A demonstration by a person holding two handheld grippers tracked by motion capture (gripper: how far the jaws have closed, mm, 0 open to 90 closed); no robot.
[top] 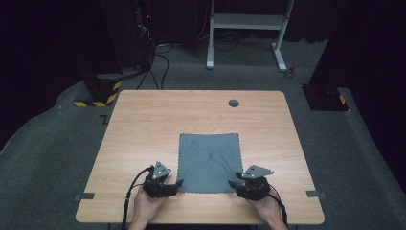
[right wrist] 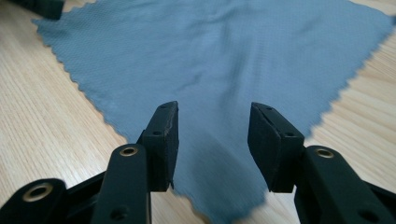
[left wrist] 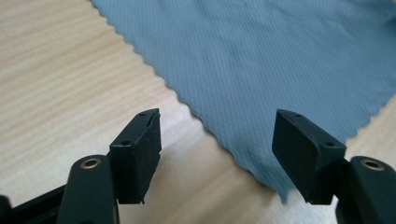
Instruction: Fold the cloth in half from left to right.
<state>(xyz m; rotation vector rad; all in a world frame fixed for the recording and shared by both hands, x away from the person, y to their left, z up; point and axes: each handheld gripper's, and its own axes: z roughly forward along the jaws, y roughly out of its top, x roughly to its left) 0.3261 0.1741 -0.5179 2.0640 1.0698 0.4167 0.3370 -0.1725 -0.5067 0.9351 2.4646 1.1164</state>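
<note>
A grey cloth [top: 209, 162] with scalloped edges lies spread flat on the wooden table [top: 143, 124]. My left gripper [top: 178, 183] is at the cloth's near left corner, held in a hand. In the left gripper view the left gripper [left wrist: 217, 149] is open, with the cloth [left wrist: 280, 60] reaching toward its right jaw and bare wood under the gap. My right gripper [top: 231, 183] is at the near right corner. In the right gripper view the right gripper [right wrist: 212, 140] is open, and the cloth [right wrist: 219, 60] has its corner lying between the jaws, not pinched.
A round cable hole [top: 233, 103] sits near the table's far edge. Grey tape marks [top: 84, 196] [top: 315, 194] lie at the near left and near right. Beyond the table stand a white desk frame [top: 246, 28] and black posts with striped bases [top: 98, 96].
</note>
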